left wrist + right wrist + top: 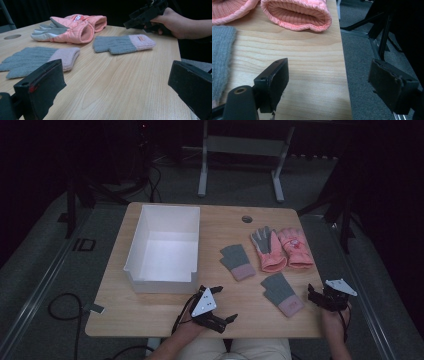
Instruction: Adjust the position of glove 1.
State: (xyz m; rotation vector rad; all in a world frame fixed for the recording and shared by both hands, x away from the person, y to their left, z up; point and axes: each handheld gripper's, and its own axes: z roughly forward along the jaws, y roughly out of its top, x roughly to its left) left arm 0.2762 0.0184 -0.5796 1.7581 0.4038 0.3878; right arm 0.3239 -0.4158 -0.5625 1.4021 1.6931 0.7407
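From above we count four gloves: two grey knit gloves [237, 261] [281, 293] and two pink padded gloves [268, 249] [296, 247], right of one white bin [164, 249]. Left gripper [222, 304] at 6 o'clock, right gripper [314, 296] at 4, both empty.

Left gripper view: jaws wide; the nearer grey glove's cuff tag [141, 38] is unreadable.

Right gripper view: jaws wide at the table edge [343, 75].

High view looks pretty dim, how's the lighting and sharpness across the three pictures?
High view: dark surroundings, with the white plastic bin brightest. Left gripper view: even light, grey knit gloves sharp, near jaws soft. Right gripper view: pink padded glove cuff clear, jaws slightly blurred.
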